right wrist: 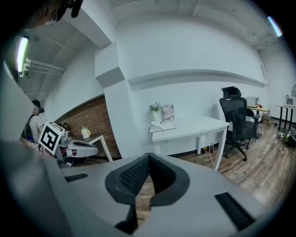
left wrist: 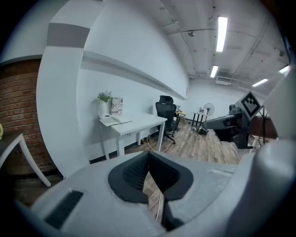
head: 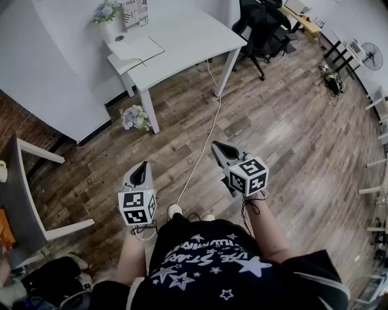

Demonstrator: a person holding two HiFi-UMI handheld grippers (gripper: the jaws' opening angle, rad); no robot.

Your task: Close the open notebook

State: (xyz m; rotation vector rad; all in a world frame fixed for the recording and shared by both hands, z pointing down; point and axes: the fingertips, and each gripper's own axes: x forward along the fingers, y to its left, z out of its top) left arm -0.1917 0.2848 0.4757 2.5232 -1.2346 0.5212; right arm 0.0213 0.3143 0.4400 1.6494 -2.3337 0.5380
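Note:
The open notebook (head: 134, 48) lies flat on the left end of a white desk (head: 188, 36) across the room. It also shows far off as the notebook (left wrist: 115, 120) in the left gripper view and as the notebook (right wrist: 163, 127) in the right gripper view. My left gripper (head: 144, 164) and right gripper (head: 216, 146) are held in front of the person's body over the wooden floor, well short of the desk. Both point toward it. The left gripper (left wrist: 148, 155) and the right gripper (right wrist: 148, 157) have their pads together, with nothing between them.
A vase of flowers (head: 106, 12) and a printed sign (head: 134, 11) stand behind the notebook. A white cable (head: 200, 151) runs across the floor from the desk. Flowers (head: 134, 117) sit by the desk leg. A black office chair (head: 260, 24) stands right of the desk; another table (head: 24, 200) is at left.

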